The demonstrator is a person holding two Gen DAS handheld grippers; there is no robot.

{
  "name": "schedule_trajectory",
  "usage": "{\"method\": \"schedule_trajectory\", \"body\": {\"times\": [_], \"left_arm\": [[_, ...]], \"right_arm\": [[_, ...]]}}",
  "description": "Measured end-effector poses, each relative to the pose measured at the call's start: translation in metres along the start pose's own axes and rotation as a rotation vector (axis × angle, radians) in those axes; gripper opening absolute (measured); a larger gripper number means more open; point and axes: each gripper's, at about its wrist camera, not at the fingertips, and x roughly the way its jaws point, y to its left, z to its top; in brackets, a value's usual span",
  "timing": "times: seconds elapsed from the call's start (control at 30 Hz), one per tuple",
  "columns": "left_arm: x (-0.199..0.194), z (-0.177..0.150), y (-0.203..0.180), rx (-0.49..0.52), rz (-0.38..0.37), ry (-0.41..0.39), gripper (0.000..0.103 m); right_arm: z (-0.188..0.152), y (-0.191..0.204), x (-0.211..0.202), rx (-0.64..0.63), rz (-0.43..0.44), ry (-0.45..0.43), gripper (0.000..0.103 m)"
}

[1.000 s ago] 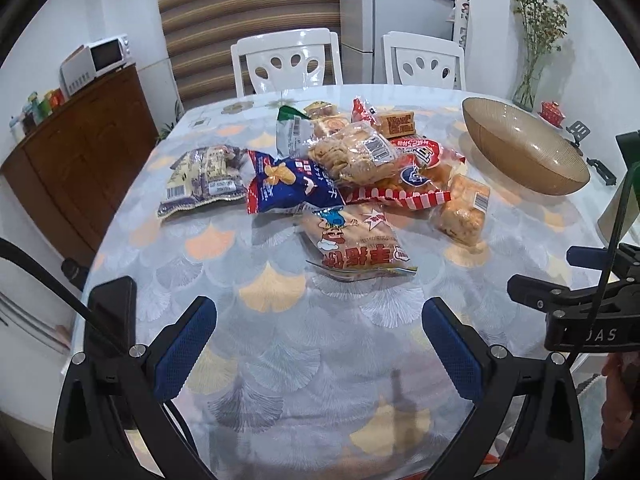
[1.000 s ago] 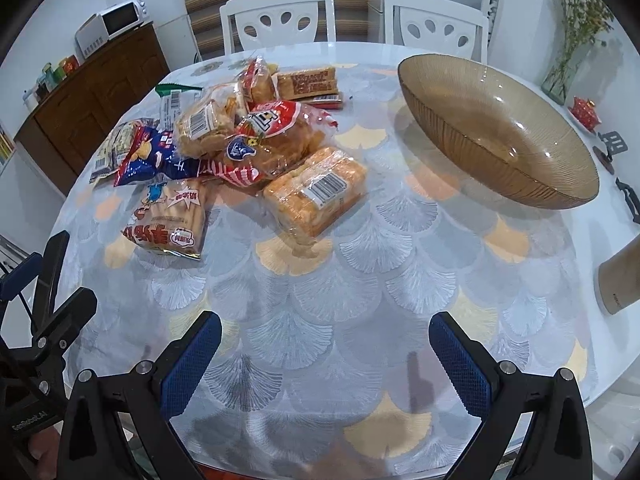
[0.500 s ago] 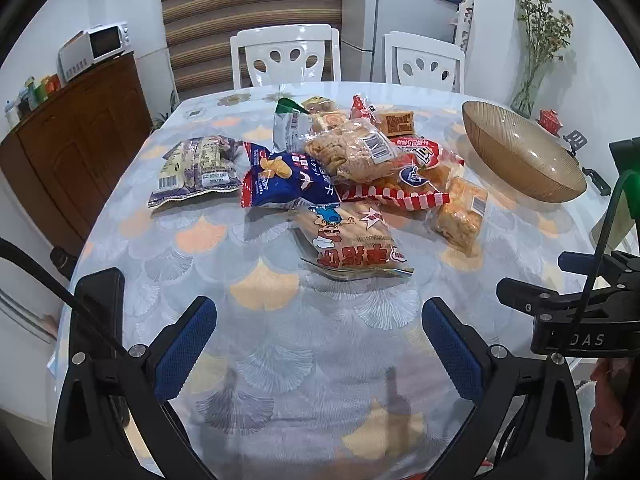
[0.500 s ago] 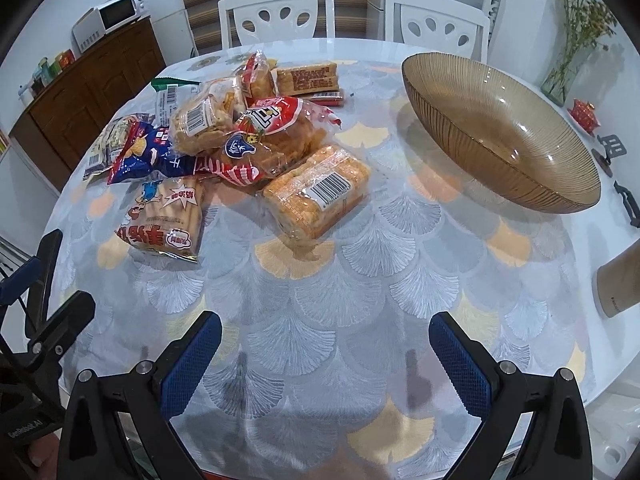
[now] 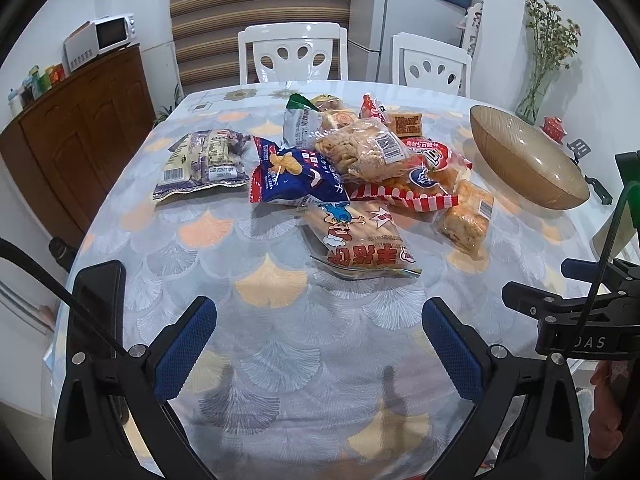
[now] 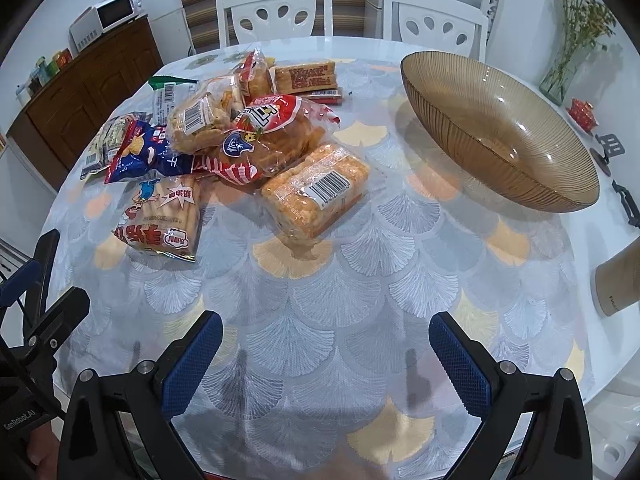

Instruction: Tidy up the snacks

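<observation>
1. Snack pile (image 6: 224, 140): lay heaped on the desk (image 6: 360, 300) at about 11 o'clock in the right wrist view, packets overlapping one another. Risk, as judged: lifting a lower packet could drag or tip those resting on it, since the clear bag of twists (image 5: 360, 152) sat atop the red-striped bag (image 5: 404, 196).

2. Orange cracker pack (image 6: 316, 196): nearest the right hand-held gripper (image 6: 326, 360), at roughly 12 o'clock, leaning against the pile. Risk, as judged: its glossy film could slip from the pads if pinched at an edge only.

3. Breadstick pack (image 5: 360, 236): foremost item for the left hand-held gripper (image 5: 320, 344), at 12 o'clock, its upper end tucked under the blue bag (image 5: 292, 176). Contents looked brittle (a hard squeeze could snap them).

4. Amber bowl (image 6: 500, 132): stood empty at 1 o'clock, well apart from the pile; the likely receptacle. Risk, as judged: a careless carry could knock its thin raised rim.

5. Left hand-held gripper: jaws spread wide, holding nothing, touching nothing, above bare desk near the front edge.

6. Right hand-held gripper: jaws likewise spread wide, empty, clear of every packet (no snack yet sorted).
</observation>
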Motion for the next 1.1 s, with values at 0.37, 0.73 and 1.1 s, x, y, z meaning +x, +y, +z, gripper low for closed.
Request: {"method": "schedule_trajectory", "body": {"times": [0.37, 0.73, 1.1], "left_arm": [[0.0011, -0.0004, 0.0013, -0.01, -0.004, 0.004, 0.102], [0.002, 0.0023, -0.0007, -0.002, 0.004, 0.001, 0.102], [0.006, 0.0032, 0.0029, -0.015, -0.005, 0.012, 0.102]], "right_arm": [[0.001, 0.0015, -0.0017, -0.001, 0.004, -0.003, 0.103], [0.004, 0.0005, -0.0034, 0.004, 0.009, -0.006, 0.103], [0.006, -0.0033, 0.0006, 0.042, 0.053, 0.008, 0.103]]}}
